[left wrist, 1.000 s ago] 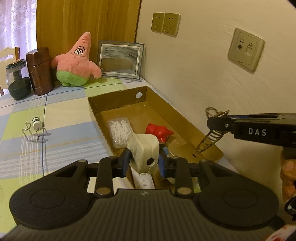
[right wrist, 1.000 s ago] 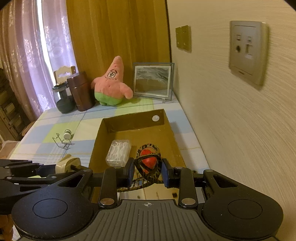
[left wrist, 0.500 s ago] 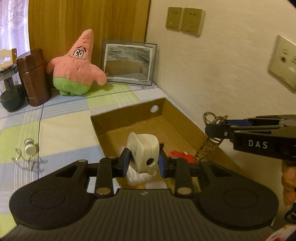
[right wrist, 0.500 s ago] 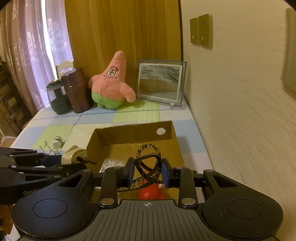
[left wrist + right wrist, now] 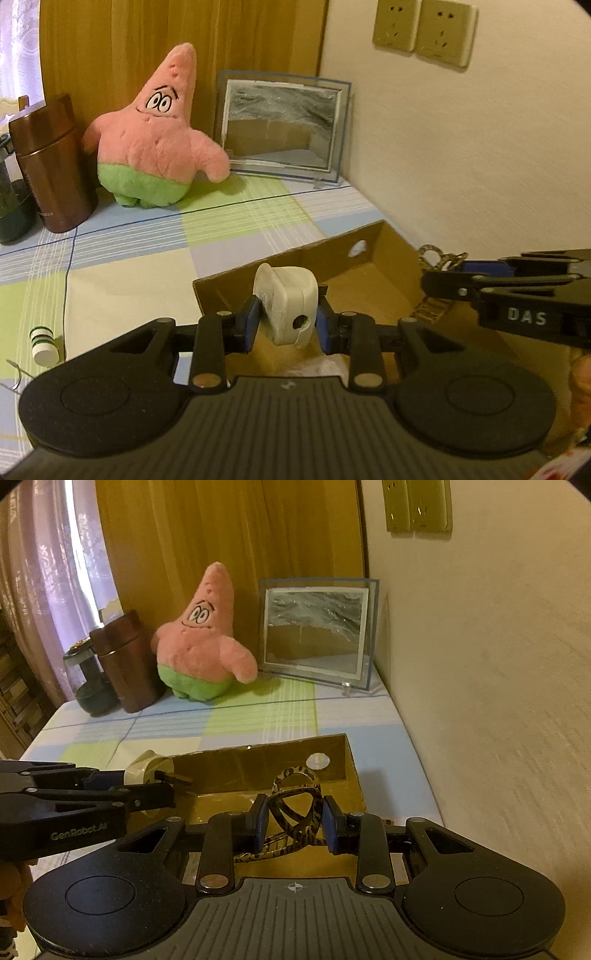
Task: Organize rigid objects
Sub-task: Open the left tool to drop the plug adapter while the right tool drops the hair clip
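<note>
The left gripper [image 5: 285,319] clamps a white plug adapter [image 5: 286,304] and the right gripper [image 5: 294,821] a leopard-print hair claw [image 5: 295,808], both held above the open cardboard box [image 5: 258,766], which lies directly below and slightly ahead of each

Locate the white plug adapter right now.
In the left wrist view, the white plug adapter is clamped in the left gripper, held above the cardboard box, left of the right gripper.
</note>
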Available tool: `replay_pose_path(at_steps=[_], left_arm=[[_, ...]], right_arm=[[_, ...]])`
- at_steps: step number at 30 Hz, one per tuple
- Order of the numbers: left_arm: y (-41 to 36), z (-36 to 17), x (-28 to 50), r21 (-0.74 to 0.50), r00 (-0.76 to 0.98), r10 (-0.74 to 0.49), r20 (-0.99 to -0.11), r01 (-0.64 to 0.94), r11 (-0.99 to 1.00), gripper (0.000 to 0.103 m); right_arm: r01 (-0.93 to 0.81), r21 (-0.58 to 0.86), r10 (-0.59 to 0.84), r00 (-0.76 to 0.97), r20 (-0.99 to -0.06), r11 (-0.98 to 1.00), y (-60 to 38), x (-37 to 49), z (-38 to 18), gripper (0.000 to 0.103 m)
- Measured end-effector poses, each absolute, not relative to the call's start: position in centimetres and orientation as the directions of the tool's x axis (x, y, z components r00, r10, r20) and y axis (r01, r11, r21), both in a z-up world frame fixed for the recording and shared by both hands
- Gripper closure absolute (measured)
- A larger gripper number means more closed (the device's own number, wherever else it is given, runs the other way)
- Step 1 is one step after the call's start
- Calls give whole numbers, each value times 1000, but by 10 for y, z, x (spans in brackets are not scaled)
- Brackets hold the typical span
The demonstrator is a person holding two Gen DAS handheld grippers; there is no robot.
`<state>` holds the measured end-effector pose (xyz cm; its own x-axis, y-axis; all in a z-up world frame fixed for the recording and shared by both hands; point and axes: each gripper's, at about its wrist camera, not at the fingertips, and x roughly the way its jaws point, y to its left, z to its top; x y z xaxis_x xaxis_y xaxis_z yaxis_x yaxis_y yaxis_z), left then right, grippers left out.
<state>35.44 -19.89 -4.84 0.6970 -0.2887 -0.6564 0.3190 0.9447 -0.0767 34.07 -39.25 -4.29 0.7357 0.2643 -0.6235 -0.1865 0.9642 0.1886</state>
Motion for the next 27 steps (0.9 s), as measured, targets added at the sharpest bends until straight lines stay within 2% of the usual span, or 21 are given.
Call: replay_pose_path(at_steps=[3,5,23,27], left_arm=[[-197,-55,362,-70,706,-278,-652,309,948,76],[-196,-54,363,-60,724,-268,-635,299,952,71],[-165,-34,329,-89,733,-273,-623,280,956,71],[-157,-32,319,-90,736,-263,-624,267,960,71]], right_arm=[[-190,189,267,733,-626,964,-391,343,-46,76],[-190,189,267,732,-627,963,-390,344,-48,76],[-221,162,273,730,-627,962,-376,348,-46,76],[-207,173,269,753,-601,963,-378,342,-34,66]])
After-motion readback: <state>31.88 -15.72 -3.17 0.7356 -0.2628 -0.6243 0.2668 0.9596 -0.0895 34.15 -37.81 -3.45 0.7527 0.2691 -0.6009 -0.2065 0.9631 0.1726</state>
